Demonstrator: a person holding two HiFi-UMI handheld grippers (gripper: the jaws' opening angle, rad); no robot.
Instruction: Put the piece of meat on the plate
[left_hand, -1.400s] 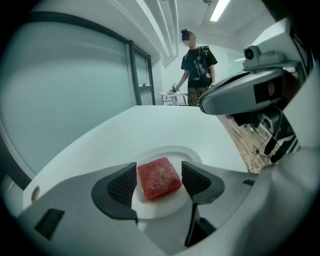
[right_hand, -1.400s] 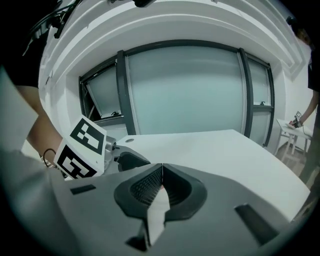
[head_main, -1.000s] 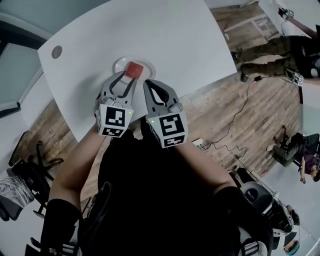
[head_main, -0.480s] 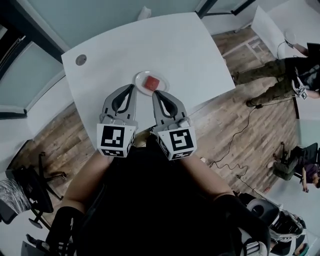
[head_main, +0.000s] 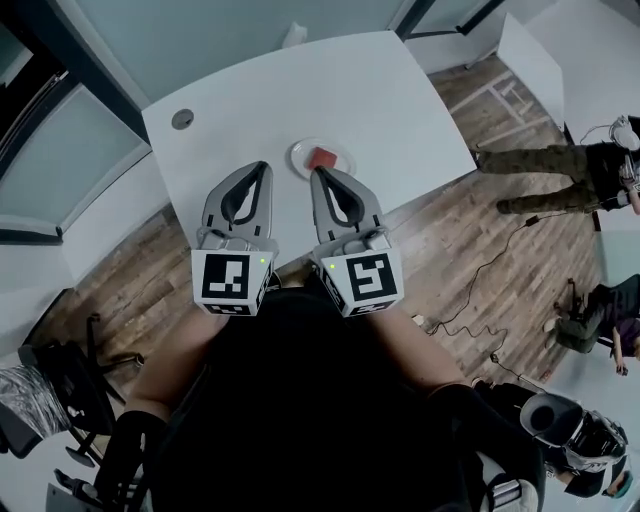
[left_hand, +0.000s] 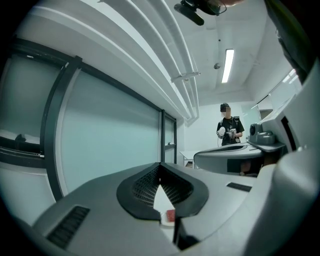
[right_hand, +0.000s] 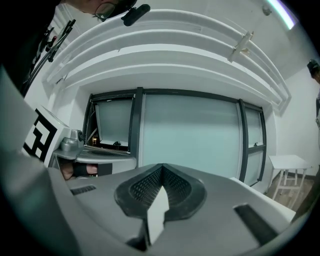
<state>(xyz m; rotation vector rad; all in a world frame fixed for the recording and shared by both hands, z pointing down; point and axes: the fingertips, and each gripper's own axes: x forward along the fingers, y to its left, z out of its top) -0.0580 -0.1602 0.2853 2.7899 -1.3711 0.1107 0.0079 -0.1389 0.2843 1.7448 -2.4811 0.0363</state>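
Observation:
A small red piece of meat (head_main: 322, 158) lies on the round white plate (head_main: 299, 158) near the front edge of the white table (head_main: 400, 90). My left gripper (head_main: 263, 165) is shut and empty, its tips just left of the plate and raised above the table. My right gripper (head_main: 319, 171) is also shut and empty, its tips over the plate's near rim in the head view. In the left gripper view the jaws (left_hand: 160, 165) meet at the tips, and the meat (left_hand: 170, 215) shows far below through the gap. The right gripper (right_hand: 162, 167) looks level at a glass wall.
A small round grey disc (head_main: 182, 118) sits in the table's far left corner, and a white object (head_main: 293, 35) stands at the far edge. A person (head_main: 580, 165) is on the wooden floor to the right, with cables (head_main: 470, 290) nearby. Chairs (head_main: 60, 370) stand at the left.
Both grippers have lifted and drawn back from the plate. The left gripper's jaws, open beside the meat before, have closed with nothing in them. The meat stays on the plate.

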